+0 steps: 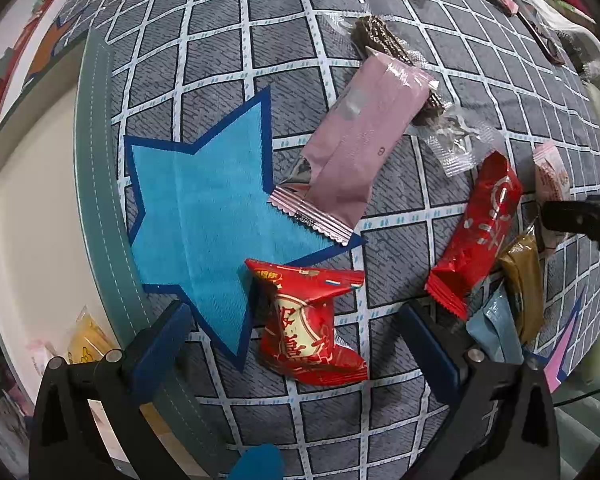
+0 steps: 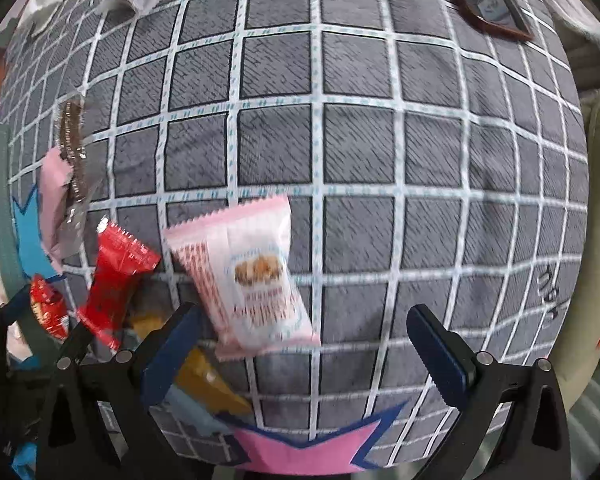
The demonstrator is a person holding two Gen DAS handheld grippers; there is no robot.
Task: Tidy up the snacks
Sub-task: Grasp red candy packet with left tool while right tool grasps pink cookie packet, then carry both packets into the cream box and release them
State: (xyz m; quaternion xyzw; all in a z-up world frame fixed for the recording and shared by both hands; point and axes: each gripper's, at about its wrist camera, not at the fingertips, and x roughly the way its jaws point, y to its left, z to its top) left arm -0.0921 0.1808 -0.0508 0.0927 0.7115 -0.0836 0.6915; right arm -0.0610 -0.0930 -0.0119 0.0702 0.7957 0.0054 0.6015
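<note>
Left claw (image 1: 292, 344) stands wide open, empty, low over the checked cloth (image 1: 220, 60) that covers the surface. Between its two dark blue fingers (image 1: 160, 340) lies a red snack packet (image 1: 312, 328), crumpled, with a cream label; it sits just ahead of the fingertips, slightly nearer the left finger, its long axis running roughly away from the claw and tilted a little right. One corner overlaps the point of a blue felt star (image 1: 204, 208)

Right claw (image 2: 300, 344) also wide open, gripping nothing. A pale pink snack packet (image 2: 252, 276) with a printed biscuit picture lies just ahead and toward its left finger, long axis close to fore-and-aft, leaning left at the far end (view blurred, so the gap to the finger is hard to judge)

Judgement: each claw has its own packet nearest; the left one looks the better centred for a straight close

Other items, left view: long matte pink bar (image 1: 360, 136) with crimped foil ends, lying diagonally beyond the star; glossy red bar (image 1: 476, 232) to the right, with a tan packet (image 1: 524, 280) and a light blue packet (image 1: 496, 328) bunched against it; clear wrapper (image 1: 456, 140) with something dark inside. All are thin crinkly film, likely slippery and easily crushed

A white tray (image 1: 32, 200) lies off the cloth's left edge
</note>
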